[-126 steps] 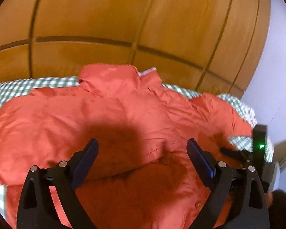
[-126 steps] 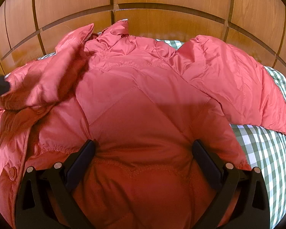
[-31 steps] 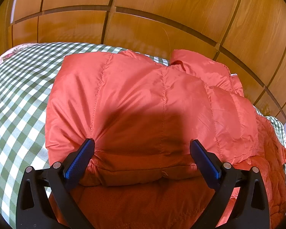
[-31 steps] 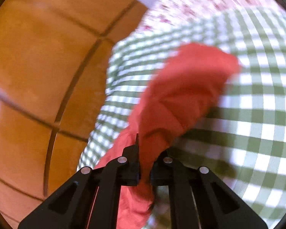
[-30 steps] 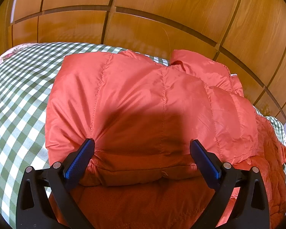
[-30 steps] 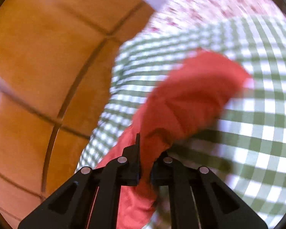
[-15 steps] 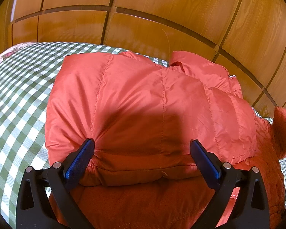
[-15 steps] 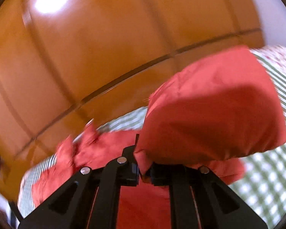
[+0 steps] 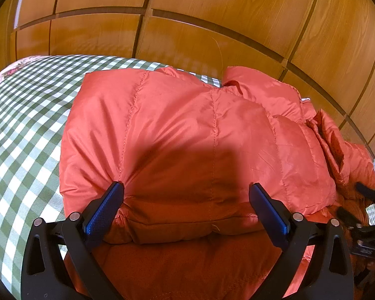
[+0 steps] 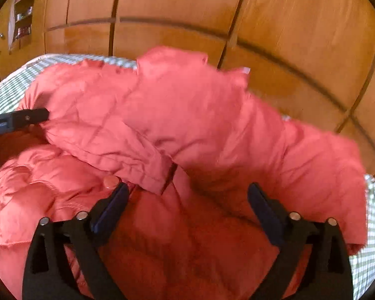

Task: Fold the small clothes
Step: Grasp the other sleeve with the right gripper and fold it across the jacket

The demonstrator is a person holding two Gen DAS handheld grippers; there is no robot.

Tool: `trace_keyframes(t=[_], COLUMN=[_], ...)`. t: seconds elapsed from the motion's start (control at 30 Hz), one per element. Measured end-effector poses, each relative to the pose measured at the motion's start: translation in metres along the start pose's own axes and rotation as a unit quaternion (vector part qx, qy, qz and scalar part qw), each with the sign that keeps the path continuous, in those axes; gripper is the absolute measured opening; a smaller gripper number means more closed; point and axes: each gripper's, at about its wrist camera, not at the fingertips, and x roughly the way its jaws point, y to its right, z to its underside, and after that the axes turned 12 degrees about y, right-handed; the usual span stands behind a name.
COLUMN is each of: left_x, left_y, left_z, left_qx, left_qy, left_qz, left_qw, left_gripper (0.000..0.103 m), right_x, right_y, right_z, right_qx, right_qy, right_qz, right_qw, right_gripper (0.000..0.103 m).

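Sleeve [image 10: 142,135] has just been swung across and dropped onto the red jacket [image 9: 200,135] on the checked bedspread [image 9: 25,115]; right gripper [image 10: 185,200] jaws have just been opened wide, nothing pinched. Left gripper [image 9: 186,200] is kept wide, empty. Second sleeve judged folded in.

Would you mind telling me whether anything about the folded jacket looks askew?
The red jacket has one sleeve lying slantwise across its front, cuff bunched near the snap button; the far sleeve bulges over the checked bedcover.

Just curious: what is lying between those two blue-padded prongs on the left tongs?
Only the red puffer jacket: the left wrist view shows its folded edge between the wide-open left tongs.
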Motion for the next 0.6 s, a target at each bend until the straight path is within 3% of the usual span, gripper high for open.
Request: trace_keyframes(t=[0.17,0.33,0.4,0.47,0.6], left_x=[0.001,-0.007,-0.019,-0.039,-0.049], left_y=[0.001,0.013,0.018,0.028,0.073], left_z=[0.000,-0.011,-0.021,-0.039,-0.064], left_qx=[0.004,0.025,0.003,-0.038,-0.035], left_qy=[-0.004,-0.025,-0.024,0.000,0.014], left_qz=[-0.004,-0.031,-0.004,0.049,0.115], left_qw=[1.0000,0.9989,0.9997,0.9981,0.9926], left_gripper=[0.099,0.099,0.099,0.099,0.099], right_x=[-0.034,-0.055,-0.060,-0.060,-0.045], right_y=[0.028,0.081,0.107,0.129,0.159], right_z=[0.013,0.035,0.046,0.061,0.087], right_qx=[0.038,0.160,0.229,0.290,0.375], right_qy=[0.041,0.032,0.029,0.017,-0.022], right_qz=[0.099,0.165,0.189,0.206,0.212], right_qw=[0.994,0.973,0.954,0.934,0.902], right_gripper=[0.101,0.101,0.101,0.101,0.101])
